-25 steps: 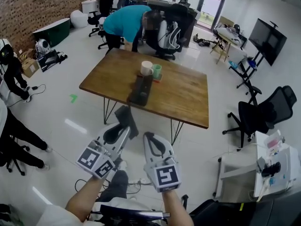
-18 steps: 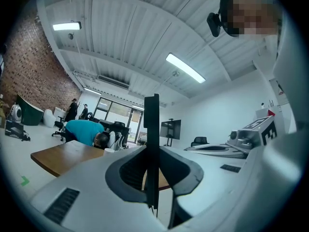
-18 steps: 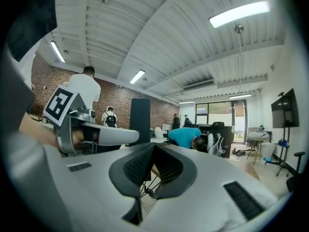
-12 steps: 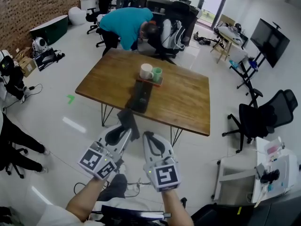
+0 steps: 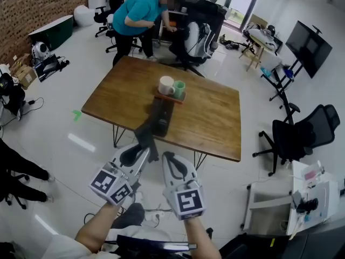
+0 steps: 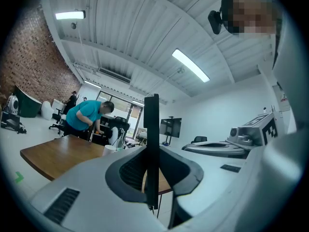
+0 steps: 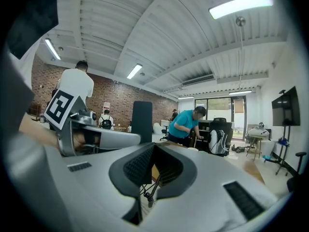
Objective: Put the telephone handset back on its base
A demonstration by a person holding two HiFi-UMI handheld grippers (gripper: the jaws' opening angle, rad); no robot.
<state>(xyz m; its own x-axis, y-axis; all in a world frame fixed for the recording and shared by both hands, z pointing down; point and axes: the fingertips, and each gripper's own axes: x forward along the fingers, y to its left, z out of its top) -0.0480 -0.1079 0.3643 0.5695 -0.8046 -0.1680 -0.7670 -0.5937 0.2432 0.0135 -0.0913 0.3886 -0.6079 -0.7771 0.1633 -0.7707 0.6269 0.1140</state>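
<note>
The tabletop (image 5: 213,117) now sits lower in the head view and closer to both hands than a second ago. Its near edge has come right up to the telephone handset (image 5: 146,138), which before showed against open floor. The person in the teal shirt (image 5: 141,12) behind the tabletop has straightened up from a deep bend.

The left hand-held gripper (image 5: 145,151) pinches the handset by its lower end. The black slab stands nearly upright between the jaws, seen edge-on in the left gripper view. The right hand-held gripper (image 5: 167,156) travels just beside it, its jaws drawn together at the tips with nothing between them. A coiled cord (image 7: 151,190) dangles below.

The base (image 5: 161,116) lies on the tabletop just beyond the near edge, with a white cup (image 5: 166,84) and a green cup (image 5: 179,88) behind it. The approach looks almost done. The handset has yet to be tipped flat and lined up over the base.
</note>
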